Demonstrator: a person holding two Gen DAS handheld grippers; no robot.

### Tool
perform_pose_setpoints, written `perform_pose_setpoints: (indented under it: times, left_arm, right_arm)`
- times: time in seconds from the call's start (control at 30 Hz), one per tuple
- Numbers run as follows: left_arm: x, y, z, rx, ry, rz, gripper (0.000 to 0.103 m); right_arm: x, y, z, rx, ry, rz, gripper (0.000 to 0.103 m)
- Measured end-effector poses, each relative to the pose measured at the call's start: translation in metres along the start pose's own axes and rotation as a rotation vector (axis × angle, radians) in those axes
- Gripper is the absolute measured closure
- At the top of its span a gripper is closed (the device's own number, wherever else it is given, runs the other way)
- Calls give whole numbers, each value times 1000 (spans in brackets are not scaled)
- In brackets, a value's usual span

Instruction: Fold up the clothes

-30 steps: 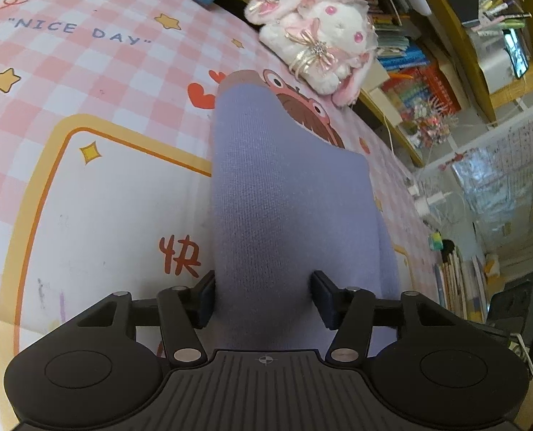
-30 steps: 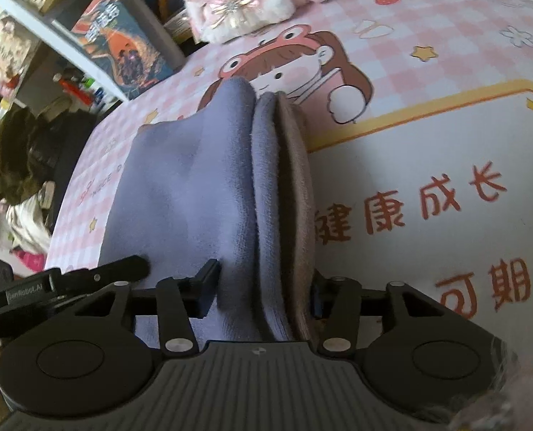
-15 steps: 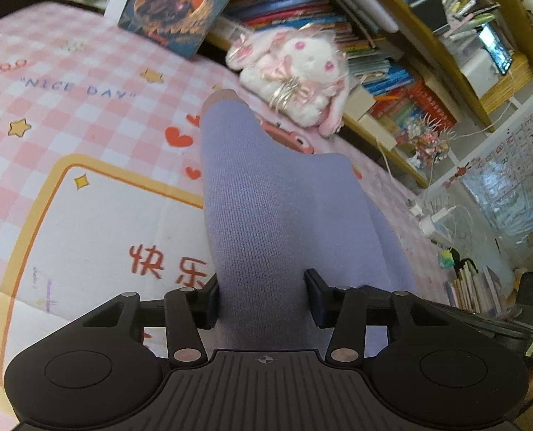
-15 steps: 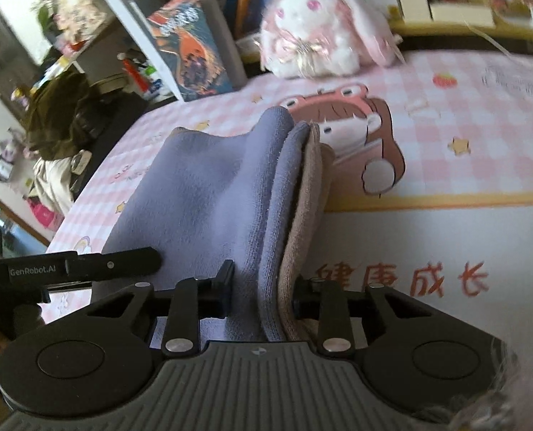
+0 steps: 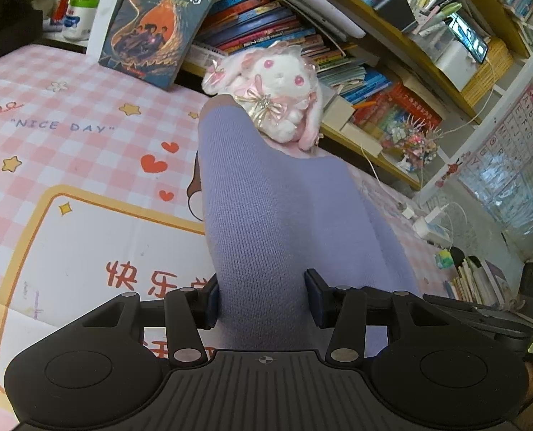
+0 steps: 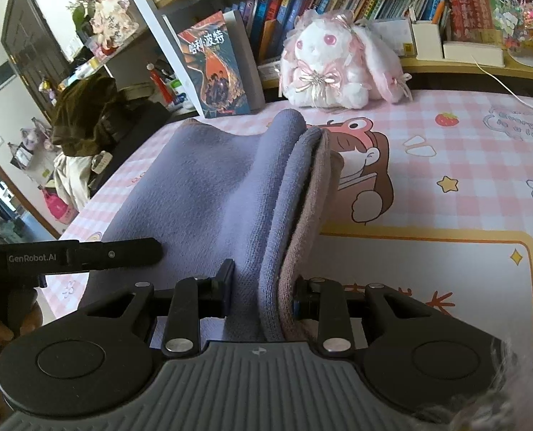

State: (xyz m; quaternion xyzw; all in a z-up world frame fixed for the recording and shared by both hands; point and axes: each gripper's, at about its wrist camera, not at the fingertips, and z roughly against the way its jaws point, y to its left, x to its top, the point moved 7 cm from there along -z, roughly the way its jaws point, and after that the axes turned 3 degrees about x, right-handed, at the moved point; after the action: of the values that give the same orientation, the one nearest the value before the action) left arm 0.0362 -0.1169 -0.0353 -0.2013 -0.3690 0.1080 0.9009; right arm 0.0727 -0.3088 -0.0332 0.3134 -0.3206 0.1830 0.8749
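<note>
A lavender knit garment with a brownish-pink edge is held between both grippers above a pink checked cartoon mat. My left gripper is shut on a thick bunch of the fabric. My right gripper is shut on the folded layers at the other end. The cloth hangs stretched between them, folded double, its far end off the mat. The left gripper's body shows at the left of the right wrist view.
A white and pink plush rabbit sits at the mat's far edge, against a low shelf of books. A large book leans upright beside it. Dark clothes lie piled off the mat's left side.
Both grippers have risen and tilted up with the garment. More of the bookshelf and the rabbit is in view, and less of the mat. The grips are unchanged.
</note>
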Motion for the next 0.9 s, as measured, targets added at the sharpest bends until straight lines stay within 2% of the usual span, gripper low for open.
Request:
perform_pose_setpoints:
  times: [0.17,0.5,0.9]
  left_arm:
    - [-1,1,0,0,5,-2,57]
    - [6,28,-2,-47,28,4,57]
    - [52,92,3,-142,62,-47,57]
  right_arm:
    - [0,2,1,4,-9,6,76]
    - [4,29,-20,-63,-26,-17,76]
    - [15,71,-53,-145,-57,-50,76]
